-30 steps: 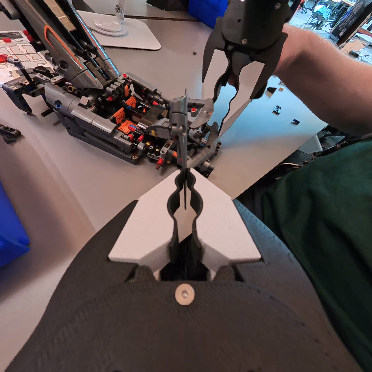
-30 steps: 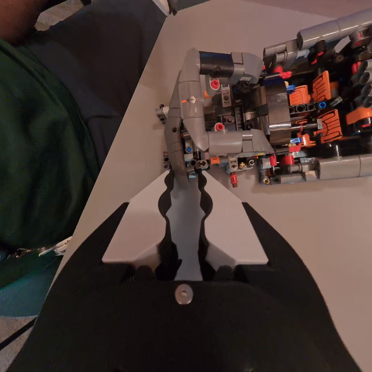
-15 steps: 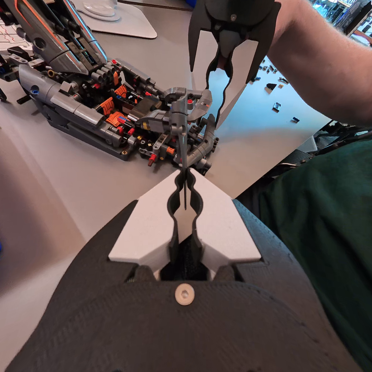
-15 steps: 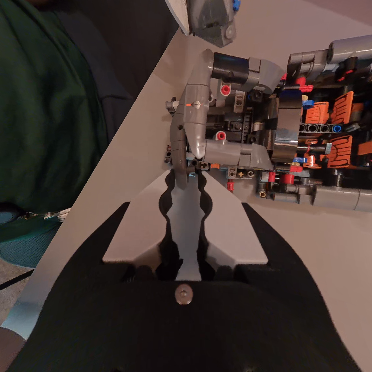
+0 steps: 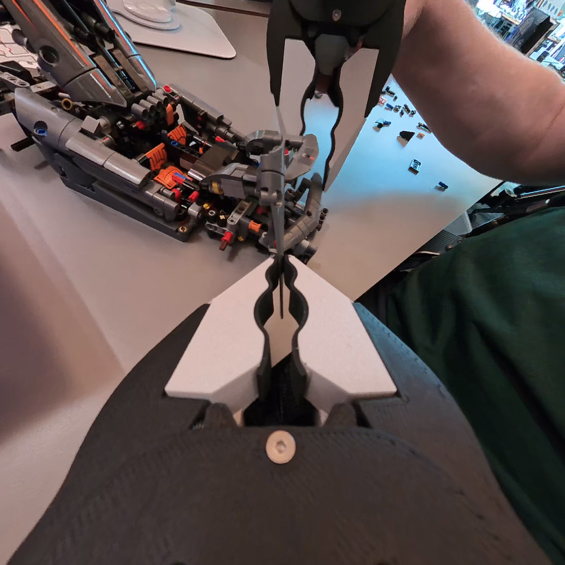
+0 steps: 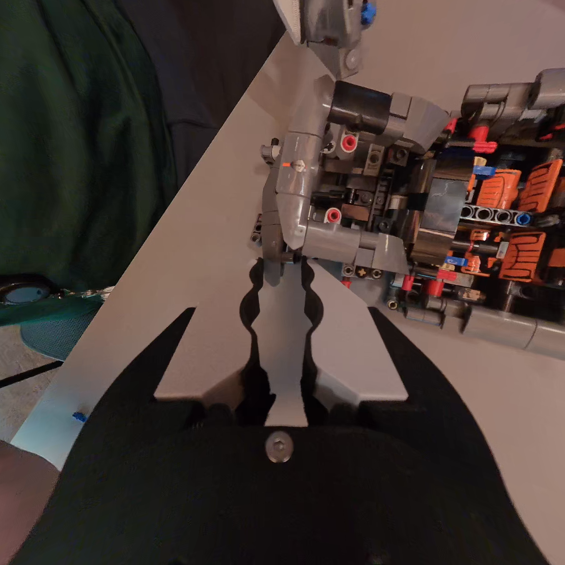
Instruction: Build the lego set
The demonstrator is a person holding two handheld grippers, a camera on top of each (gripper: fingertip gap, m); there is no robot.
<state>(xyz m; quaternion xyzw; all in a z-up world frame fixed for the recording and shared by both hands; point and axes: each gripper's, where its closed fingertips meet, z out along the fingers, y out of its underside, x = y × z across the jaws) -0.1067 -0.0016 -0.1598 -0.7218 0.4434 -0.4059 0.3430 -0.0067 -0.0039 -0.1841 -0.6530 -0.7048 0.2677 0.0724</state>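
Note:
A large grey, black and orange lego model (image 5: 137, 171) lies on the grey table; its front end fills the right wrist view (image 6: 428, 198). My left gripper (image 5: 279, 261) is shut on a thin grey lego panel (image 5: 272, 180), held edge-on and upright just in front of the model's nose. That panel, with a blue pin, shows at the top of the right wrist view (image 6: 330, 30). My right gripper (image 6: 279, 263) reaches down from above, as the left wrist view shows (image 5: 308, 171). Its jaws stand narrowly apart, closed on the dark grey curved piece (image 6: 272, 244) and a black pin at the model's front corner.
A white monitor base (image 5: 183, 33) sits at the back. Several small loose pieces (image 5: 415, 165) lie on the table to the right, and a blue one (image 6: 79, 416) near the table edge. A person in a green shirt (image 5: 474, 336) sits close at the right. One gripper's finger ends stand about 11 cm off the other's.
My left gripper has carried the grey panel closer to the model's front, and the panel has entered the top of the right wrist view. My right gripper has kept its hold on the front corner.

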